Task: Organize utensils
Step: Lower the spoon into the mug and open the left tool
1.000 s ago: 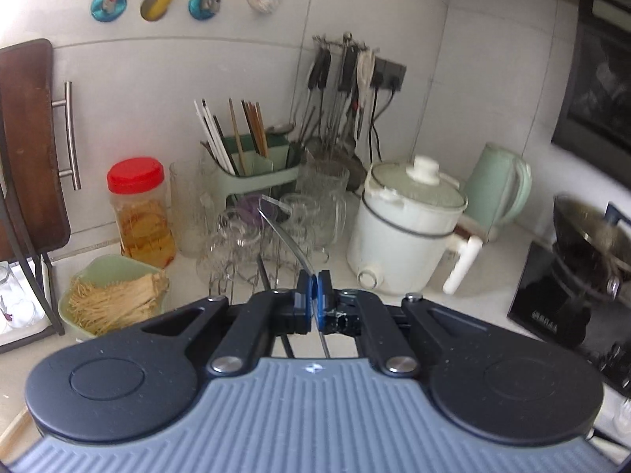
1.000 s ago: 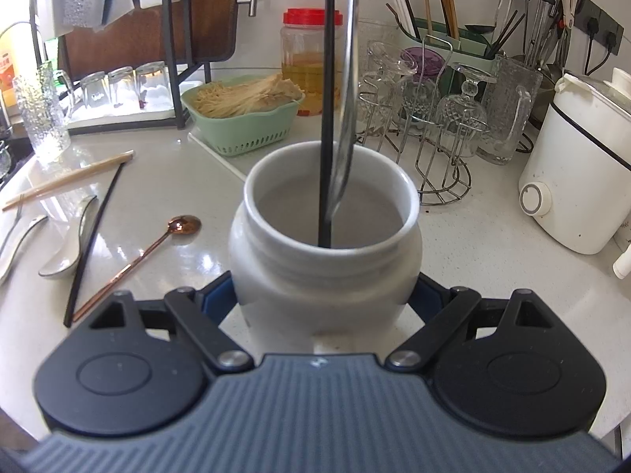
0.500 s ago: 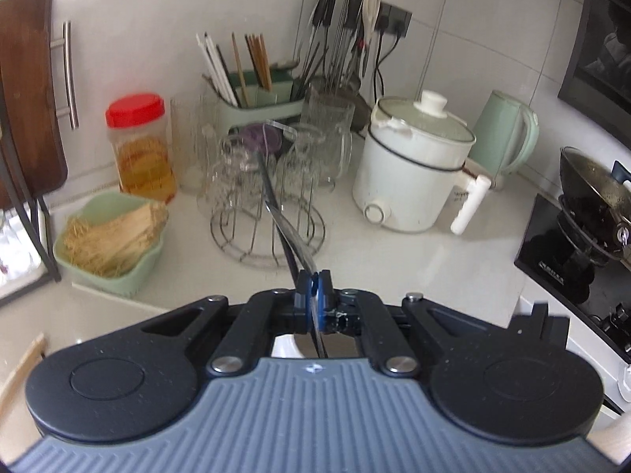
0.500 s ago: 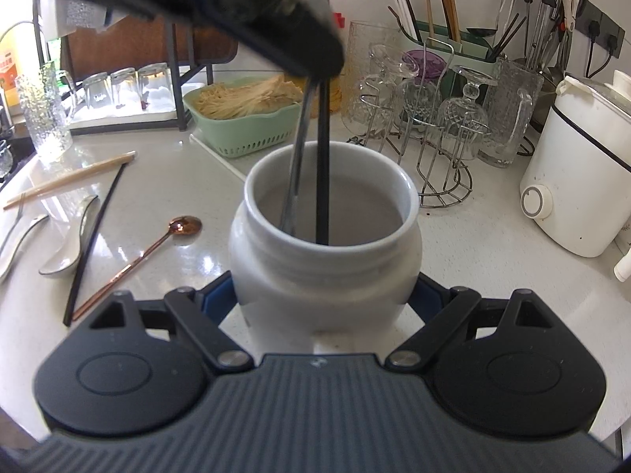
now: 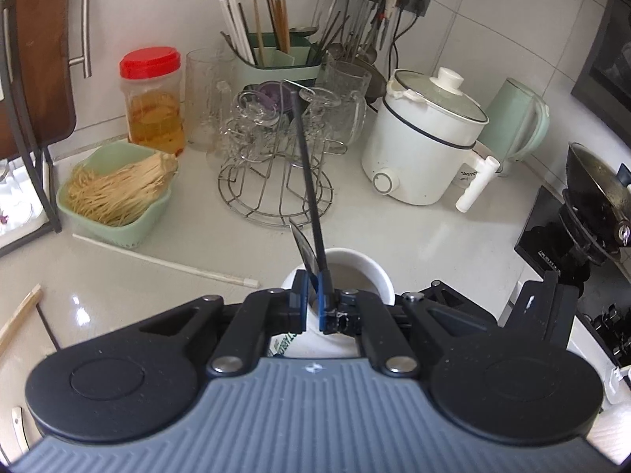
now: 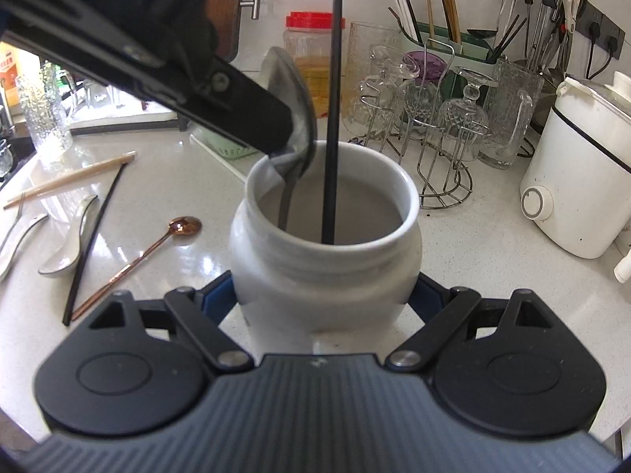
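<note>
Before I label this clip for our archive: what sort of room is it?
Most likely a home kitchen: a white electric cooker on the counter, a wok on a cooktop, utensils hanging on the tiled wall.

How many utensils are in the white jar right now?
2: a black chopstick standing in the white jar, and a metal spoon, handle down at its left side, pinched by the left gripper.
</note>
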`<state>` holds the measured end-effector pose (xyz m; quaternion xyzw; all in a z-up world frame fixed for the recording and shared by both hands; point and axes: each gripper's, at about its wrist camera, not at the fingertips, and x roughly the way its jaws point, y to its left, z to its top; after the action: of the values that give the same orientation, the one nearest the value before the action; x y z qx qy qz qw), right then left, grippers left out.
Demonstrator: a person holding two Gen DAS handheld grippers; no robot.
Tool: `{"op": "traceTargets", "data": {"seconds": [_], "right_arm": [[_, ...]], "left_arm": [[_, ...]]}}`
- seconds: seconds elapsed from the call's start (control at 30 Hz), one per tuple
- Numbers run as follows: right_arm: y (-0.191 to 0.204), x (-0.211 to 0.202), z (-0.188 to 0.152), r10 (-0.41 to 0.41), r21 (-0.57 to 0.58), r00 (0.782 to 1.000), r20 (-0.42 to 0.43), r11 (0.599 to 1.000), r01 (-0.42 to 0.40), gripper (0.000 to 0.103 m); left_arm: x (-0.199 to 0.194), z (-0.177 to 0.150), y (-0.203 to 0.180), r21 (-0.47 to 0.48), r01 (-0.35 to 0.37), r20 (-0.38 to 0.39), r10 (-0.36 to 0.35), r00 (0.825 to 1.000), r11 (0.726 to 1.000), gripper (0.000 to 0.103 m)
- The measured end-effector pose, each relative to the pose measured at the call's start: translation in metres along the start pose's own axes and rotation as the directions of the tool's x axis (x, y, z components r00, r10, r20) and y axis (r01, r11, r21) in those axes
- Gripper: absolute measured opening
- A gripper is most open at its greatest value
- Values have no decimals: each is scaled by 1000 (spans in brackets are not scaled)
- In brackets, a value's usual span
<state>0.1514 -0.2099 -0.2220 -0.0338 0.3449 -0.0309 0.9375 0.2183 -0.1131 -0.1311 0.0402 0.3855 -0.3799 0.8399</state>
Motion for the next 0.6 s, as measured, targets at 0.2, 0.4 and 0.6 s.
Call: {"op": "traceTargets", "data": {"seconds": [0.2,0.4,0.6], "right_arm": [[0,0,0,0,-1,1000,0,1000,0,92],[0,0,0,0,0,1000,-3,1000,0,92],[1,1,0,-4,3,1000,0,1000,4,92]], "left_arm": [[-12,1,10,-56,-25,-10,24,1000,998,4],[-32,6,21,-100,-52,-15,50,999,994,4],[-57,9,33,-140,-102,1,103,995,985,4]]}}
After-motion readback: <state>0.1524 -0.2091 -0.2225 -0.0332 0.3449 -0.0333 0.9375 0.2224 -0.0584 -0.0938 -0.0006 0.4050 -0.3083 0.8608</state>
